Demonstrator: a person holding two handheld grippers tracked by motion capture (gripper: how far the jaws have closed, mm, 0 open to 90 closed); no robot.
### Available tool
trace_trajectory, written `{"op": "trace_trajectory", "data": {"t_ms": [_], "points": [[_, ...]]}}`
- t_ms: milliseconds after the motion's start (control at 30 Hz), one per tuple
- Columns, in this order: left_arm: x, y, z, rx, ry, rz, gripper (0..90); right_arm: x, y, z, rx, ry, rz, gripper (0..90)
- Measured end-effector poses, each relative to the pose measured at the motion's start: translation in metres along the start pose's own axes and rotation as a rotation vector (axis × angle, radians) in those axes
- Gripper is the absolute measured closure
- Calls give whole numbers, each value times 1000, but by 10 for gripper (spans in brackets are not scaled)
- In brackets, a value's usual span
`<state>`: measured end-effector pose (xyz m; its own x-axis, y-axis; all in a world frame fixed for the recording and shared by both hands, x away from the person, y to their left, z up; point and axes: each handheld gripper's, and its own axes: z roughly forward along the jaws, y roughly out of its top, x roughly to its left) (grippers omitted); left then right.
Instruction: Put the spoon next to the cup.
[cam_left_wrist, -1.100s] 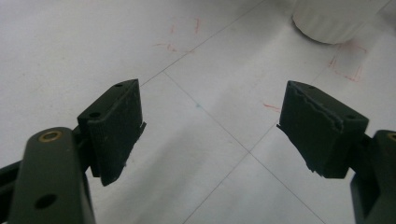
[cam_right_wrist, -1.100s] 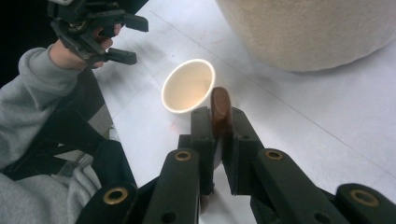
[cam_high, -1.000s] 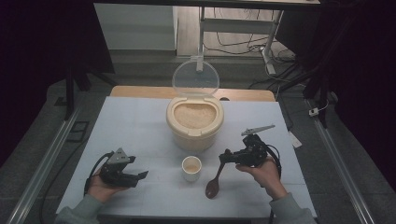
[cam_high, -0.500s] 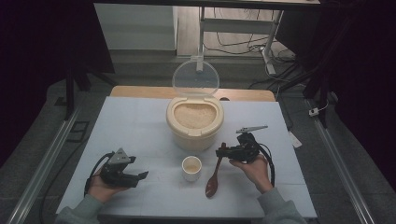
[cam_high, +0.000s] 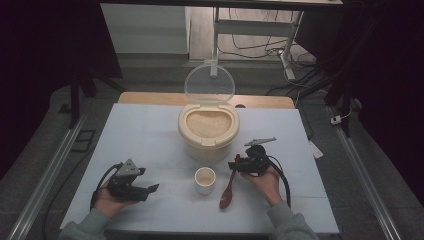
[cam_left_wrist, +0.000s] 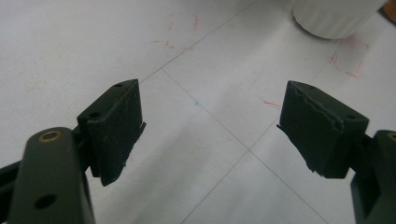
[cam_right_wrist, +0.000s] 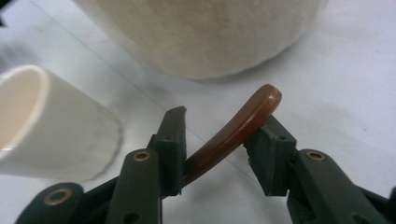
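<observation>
Spoon (cam_high: 228, 191) handle lies between our right gripper (cam_right_wrist: 219, 140) jaws, which pinch it crosswise (left gripper (cam_left_wrist: 210, 126) spread, farther off), bowl trailing back toward the hand.

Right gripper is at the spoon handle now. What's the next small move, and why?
Probably close the right gripper fully. Its fingers bracket the brown spoon's handle, but whether both sides touch it is unclear. The bowl end still lies on the table beside the cup.

Overhead forward-down; two close gripper-mounted views
</observation>
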<state>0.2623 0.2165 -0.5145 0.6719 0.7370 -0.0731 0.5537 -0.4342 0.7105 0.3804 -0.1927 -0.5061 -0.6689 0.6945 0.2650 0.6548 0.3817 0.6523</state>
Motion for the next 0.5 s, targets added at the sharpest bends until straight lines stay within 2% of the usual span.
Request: {"op": "trace_trajectory", "data": {"t_ms": [300,500], "points": [[0,0,0,2,0,2,212,4,-1,8,22,-108,-54,509],[0,0,1,3,-2,2,212,6,-2,12,29,-169,-66,473]]}}
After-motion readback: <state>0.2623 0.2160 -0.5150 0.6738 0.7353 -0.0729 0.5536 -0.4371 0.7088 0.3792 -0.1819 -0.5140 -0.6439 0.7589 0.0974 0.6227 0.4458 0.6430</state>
